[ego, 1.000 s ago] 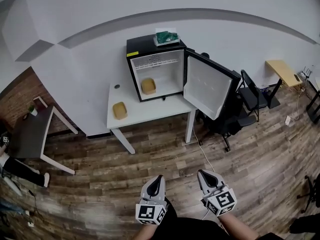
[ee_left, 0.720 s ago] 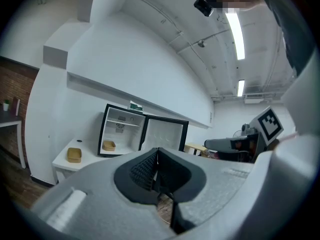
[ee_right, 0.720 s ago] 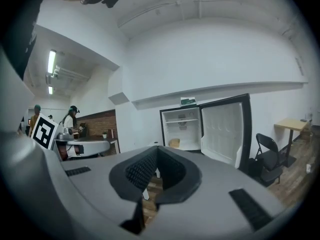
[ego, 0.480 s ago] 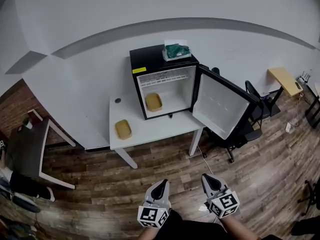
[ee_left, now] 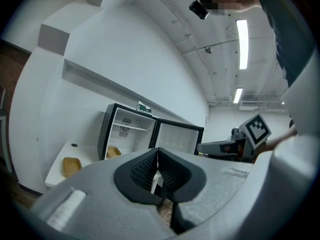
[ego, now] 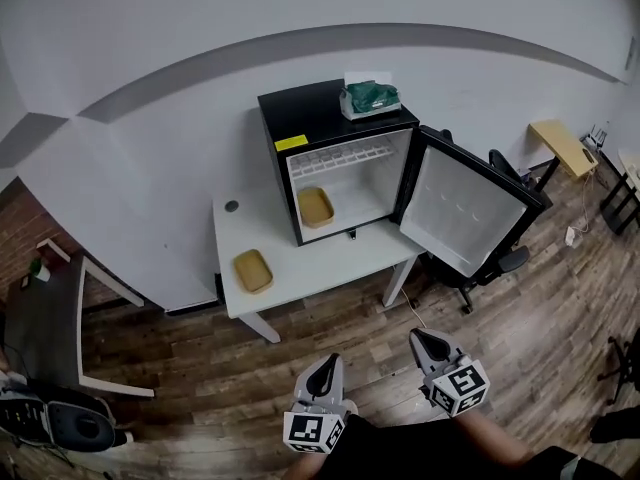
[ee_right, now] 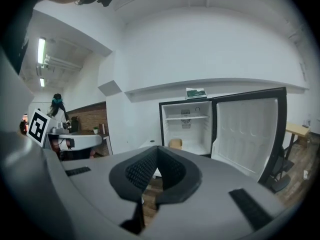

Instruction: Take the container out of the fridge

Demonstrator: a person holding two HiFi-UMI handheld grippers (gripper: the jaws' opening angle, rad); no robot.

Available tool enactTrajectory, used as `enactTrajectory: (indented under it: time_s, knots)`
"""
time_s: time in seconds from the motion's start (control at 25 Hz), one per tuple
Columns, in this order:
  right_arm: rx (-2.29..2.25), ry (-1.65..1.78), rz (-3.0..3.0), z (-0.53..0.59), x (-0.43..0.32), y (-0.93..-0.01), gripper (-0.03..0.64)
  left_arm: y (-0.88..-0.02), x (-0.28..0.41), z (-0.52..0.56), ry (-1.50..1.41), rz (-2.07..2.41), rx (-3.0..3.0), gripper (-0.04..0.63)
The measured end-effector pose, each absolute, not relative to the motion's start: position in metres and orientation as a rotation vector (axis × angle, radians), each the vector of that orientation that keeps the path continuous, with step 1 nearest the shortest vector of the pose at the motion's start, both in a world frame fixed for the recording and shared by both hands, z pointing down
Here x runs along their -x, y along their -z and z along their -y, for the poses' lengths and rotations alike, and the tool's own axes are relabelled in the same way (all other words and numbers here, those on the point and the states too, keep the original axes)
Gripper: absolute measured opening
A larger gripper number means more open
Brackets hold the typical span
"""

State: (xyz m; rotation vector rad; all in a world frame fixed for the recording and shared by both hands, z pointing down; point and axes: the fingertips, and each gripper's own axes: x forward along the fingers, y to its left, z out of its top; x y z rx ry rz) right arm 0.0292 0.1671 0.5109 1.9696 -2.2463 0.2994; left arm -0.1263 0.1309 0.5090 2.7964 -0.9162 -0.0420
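On white table [ego: 335, 264], black mini fridge [ego: 290, 116] with door [ego: 465, 213] open, tan container [ego: 316, 207] inside on its floor, second tan tray [ego: 253, 270] on tabletop beside it, greenish box [ego: 369, 97] on top, perhaps tissues, left gripper [ego: 327, 364] and right gripper [ego: 421, 339] well short of table, both pinched together, empty.

1. The fridge [ego: 300, 118] was black outside and white inside, with a yellow sticker [ego: 291, 142] on its front edge.
2. The container [ego: 316, 207] inside was tan, as was the second container [ego: 253, 270] on the white table [ego: 300, 268].
3. The box [ego: 368, 98] on the fridge was white with green contents.
4. The floor [ego: 200, 368] showed brown wood planks.
5. The left gripper [ego: 329, 364] and right gripper [ego: 420, 338] were grey with black ribbed pads [ee_left: 142, 170], each carrying black-and-white square markers.
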Motion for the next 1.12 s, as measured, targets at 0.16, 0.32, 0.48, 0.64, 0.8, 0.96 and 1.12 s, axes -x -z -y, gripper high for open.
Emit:
enactTrajectory:
  time_s: [0.16, 0.32, 0.48, 0.64, 0.8, 0.96, 1.12]
  knots:
    - [-1.988, -0.29, 2.213, -0.139, -0.025, -0.509, 0.0, -0.515, 0.142, -0.106, 0.058, 0.886, -2.779, 0.015]
    - [-1.969, -0.317, 2.208, -0.123, -0.017, -0.519, 0.0, -0.516, 0.154, -0.086, 0.063, 0.922, -2.769, 0.015]
    - [-1.944, -0.339, 2.213, -0.105, -0.012, -0.529, 0.0, -0.517, 0.159, -0.069, 0.062, 0.955, -2.763, 0.015]
    - [-1.913, -0.346, 2.252, -0.083, -0.007, -0.531, 0.0, -0.517, 0.162, -0.057, 0.05, 1.002, -2.744, 0.015]
    - [-1.88, -0.353, 2.293, -0.057, -0.017, -0.532, 0.0, -0.521, 0.154, -0.042, 0.046, 1.051, -2.725, 0.015]
    - [-1.826, -0.324, 2.344, -0.017, -0.034, -0.53, 0.0, -0.526, 0.144, -0.011, 0.051, 1.149, -2.681, 0.015]
    - [-1.797, -0.303, 2.385, 0.016, -0.058, -0.517, 0.0, -0.527, 0.12, 0.017, 0.041, 1.192, -2.646, 0.015]
